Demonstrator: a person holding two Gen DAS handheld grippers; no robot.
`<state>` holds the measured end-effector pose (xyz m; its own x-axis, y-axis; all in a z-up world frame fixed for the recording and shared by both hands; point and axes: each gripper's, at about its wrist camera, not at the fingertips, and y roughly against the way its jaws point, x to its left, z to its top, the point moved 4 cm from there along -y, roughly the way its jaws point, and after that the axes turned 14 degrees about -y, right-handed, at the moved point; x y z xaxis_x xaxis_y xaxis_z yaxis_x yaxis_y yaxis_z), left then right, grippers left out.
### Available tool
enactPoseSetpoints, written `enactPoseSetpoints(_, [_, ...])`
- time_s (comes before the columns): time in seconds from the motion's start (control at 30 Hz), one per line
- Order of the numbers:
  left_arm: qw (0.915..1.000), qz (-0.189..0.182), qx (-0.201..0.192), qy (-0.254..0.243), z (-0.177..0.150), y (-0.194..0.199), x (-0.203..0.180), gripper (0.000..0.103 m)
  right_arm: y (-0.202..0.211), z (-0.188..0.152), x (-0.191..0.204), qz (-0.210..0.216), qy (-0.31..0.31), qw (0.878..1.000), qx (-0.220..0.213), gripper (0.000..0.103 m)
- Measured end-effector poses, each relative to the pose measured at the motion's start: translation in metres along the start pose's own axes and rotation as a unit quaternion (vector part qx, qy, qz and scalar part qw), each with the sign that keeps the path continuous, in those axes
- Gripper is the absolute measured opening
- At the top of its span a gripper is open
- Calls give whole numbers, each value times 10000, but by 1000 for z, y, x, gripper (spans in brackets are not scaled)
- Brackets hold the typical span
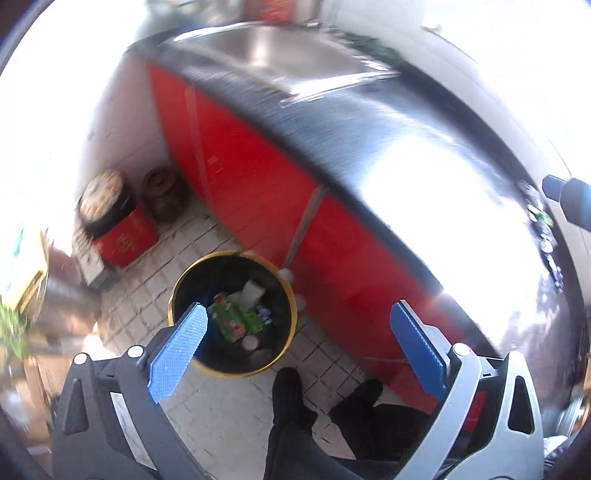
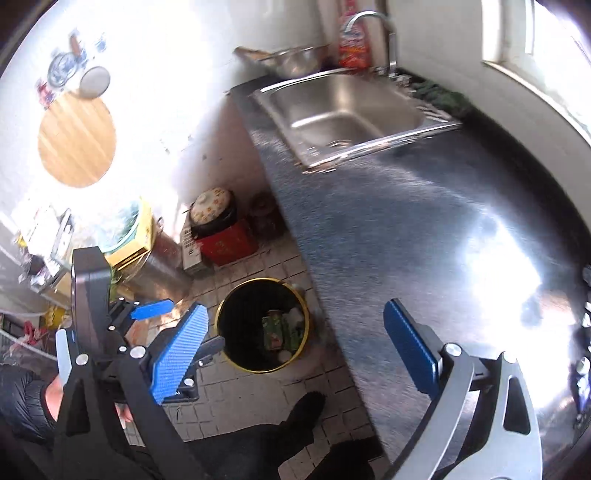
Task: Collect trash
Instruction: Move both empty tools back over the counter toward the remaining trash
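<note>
**Both grippers empty and spread wide above the trash bin**

The left gripper (image 1: 299, 325) points steeply down over a tiled floor (image 1: 221, 398), its 2 blue pads (image 1: 177, 350) far apart with nothing between them. Seen through that gap, a round black bin (image 1: 232, 314) with a yellow rim stands on the tiles, just beside the red cabinet front (image 1: 258, 184). Inside the bin lies the trash (image 1: 240, 317): a green printed wrapper, a pale crumpled piece above it, and a few small round items lower down. The person's 2 dark shoes (image 1: 288, 391) stand on the tiles near the bin, toes toward the cabinet.

The right gripper (image 2: 295, 332) also has its jaws well apart and holds nothing. From its camera the same bin (image 2: 263, 325) sits below the edge of a dark, shiny countertop (image 2: 406, 240), with the green wrapper (image 2: 275, 328) visible at the bottom. The left gripper (image 2: 162, 325) shows at the left of this view, blue pads apart, held by a hand (image 2: 55, 398) in a dark padded sleeve.

Further along the countertop a steel sink (image 2: 351, 114) is set in, with a curved tap (image 2: 384, 33) behind it and a metal bowl (image 2: 291, 59) near the wall. In the floor corner a red box (image 2: 225, 240) carries a pot with a patterned lid (image 2: 212, 203). A round wooden board (image 2: 75, 140) hangs on the white wall. The left wrist view is motion-blurred, so the countertop detail there is unreadable.
</note>
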<state>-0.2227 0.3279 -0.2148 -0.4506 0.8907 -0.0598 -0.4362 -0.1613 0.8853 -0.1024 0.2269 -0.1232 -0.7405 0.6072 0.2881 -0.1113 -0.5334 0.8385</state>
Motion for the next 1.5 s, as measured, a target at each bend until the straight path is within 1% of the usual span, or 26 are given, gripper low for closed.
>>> enactPoseSetpoints(0.1, [9974,-310,-156,-637,39,6,-46,97,45,1,-52,-484,-473,9967,-459,93])
enactPoseSetpoints(0.17, [9922,-525,-249,-1105,65,9,-84,97,73,-2,-91,-783,-793,9912,-719,93])
enactPoseSetpoints(0.27, [9801,-908,-434,-1709,98,15,-143,97,114,-15,-143,-1120,-1416,9780,-1041,93])
enactPoseSetpoints(0.37, [9656,-1231,-561,-2219,122,19,-204,97,151,-35,-190,-1530,-1936,9605,-1282,93])
enactPoseSetpoints(0.5, [9461,-1604,-646,-2737,136,25,-274,97,187,-65,-241,-1906,-2524,9373,-1464,93])
enactPoseSetpoints(0.57, [9388,-1700,-673,-2920,138,27,-303,97,202,-80,-263,-1993,-2774,9271,-1542,93])
enactPoseSetpoints(0.67, [9291,-1817,-670,-3151,139,30,-334,97,213,-97,-286,-2110,-3006,9169,-1560,93])
enactPoseSetpoints(0.73, [9246,-1837,-654,-3273,140,30,-348,97,217,-106,-300,-2195,-3126,9105,-1581,93])
enactPoseSetpoints(0.83, [9210,-1818,-647,-3383,142,28,-361,97,220,-113,-316,-2175,-3337,9034,-1586,93])
enactPoseSetpoints(0.93, [9224,-1792,-601,-3367,149,22,-370,97,223,-118,-333,-2200,-3506,8964,-1588,93])
enactPoseSetpoints(1.17, [9226,-1659,-606,-3430,166,7,-392,97,216,-118,-367,-2219,-3675,8904,-1515,93])
enactPoseSetpoints(1.37, [9210,-1544,-588,-3528,186,-18,-423,97,197,-112,-407,-2241,-3796,8871,-1371,92])
enactPoseSetpoints(1.5, [9197,-1489,-634,-3577,207,-40,-450,97,181,-111,-438,-2190,-3980,8818,-1263,87])
